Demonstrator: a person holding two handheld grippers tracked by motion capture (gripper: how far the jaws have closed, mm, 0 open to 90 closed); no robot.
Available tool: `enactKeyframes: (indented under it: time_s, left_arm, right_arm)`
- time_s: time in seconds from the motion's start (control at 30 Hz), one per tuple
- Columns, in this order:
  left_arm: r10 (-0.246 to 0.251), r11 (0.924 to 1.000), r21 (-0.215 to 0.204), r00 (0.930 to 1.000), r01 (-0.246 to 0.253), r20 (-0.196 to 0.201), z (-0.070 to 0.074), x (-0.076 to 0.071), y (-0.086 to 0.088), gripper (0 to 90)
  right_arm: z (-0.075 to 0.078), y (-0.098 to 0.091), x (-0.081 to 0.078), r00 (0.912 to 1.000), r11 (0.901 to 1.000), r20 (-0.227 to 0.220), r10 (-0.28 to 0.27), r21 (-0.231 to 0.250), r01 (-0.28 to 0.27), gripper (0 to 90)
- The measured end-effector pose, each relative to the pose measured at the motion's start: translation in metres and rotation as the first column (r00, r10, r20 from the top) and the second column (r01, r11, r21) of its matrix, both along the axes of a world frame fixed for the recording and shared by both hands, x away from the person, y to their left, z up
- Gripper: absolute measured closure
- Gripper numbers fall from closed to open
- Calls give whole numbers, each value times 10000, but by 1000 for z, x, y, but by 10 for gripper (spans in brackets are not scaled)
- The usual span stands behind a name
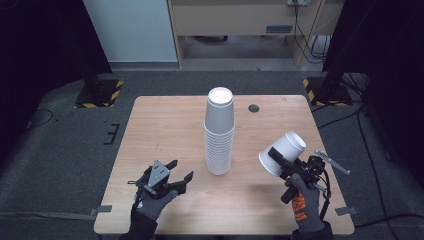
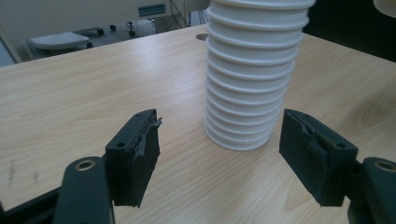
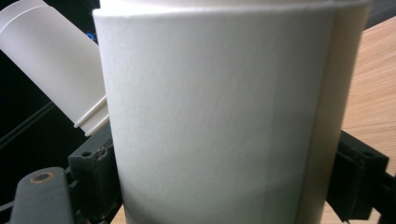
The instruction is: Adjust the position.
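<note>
Fingers (image 3: 88, 179) of right gripper (image 1: 286, 165) pinching single white cup (image 1: 283, 153), tilted, lifted near right tabletop (image 1: 165, 125) edge; left gripper (image 1: 177, 176) spread, aimed at centre cup stack (image 1: 219, 132), likely steadying.

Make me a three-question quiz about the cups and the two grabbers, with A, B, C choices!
1. Where does the cup stack stand?
A. mid-table
B. on the floor
C. at the table's left edge

2. What colour are the cups?
A. red
B. white
C. blue

3. What is the left gripper doing?
A. squeezing a cup
B. open, holding nothing
C. shut on the stack

Answers:
1 A, the stack rises from the middle of the table.
2 B, the stack and the held cup are both white.
3 B, its jaws stand wide apart short of the stack, while the right gripper grips the single cup.
</note>
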State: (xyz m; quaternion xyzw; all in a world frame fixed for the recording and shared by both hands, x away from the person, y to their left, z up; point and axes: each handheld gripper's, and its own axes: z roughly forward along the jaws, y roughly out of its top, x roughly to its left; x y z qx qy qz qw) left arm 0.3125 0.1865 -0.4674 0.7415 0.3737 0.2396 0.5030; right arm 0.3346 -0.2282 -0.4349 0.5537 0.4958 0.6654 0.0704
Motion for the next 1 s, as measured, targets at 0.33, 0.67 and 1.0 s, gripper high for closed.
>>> enactKeyframes:
  time_s: [0.33, 0.67, 1.0]
  left_arm:
    - [-648, 9979, -26, 9978, 648, 154, 1, -6, -26, 296]
    - [-954, 9954, -45, 9951, 955, 271, 3, -7, -41, 319]
    - [-1125, 9936, -48, 9929, 1127, 390, 5, -6, -54, 345]
  right_arm:
    - [-1, 0, -1, 9999, 9998, -103, 56, 200, -54, 150]
    - [-1, 1, -2, 9998, 9996, -158, 104, 269, -99, 150]
    - [-1, 3, -2, 9997, 9995, -188, 172, 284, -167, 150]
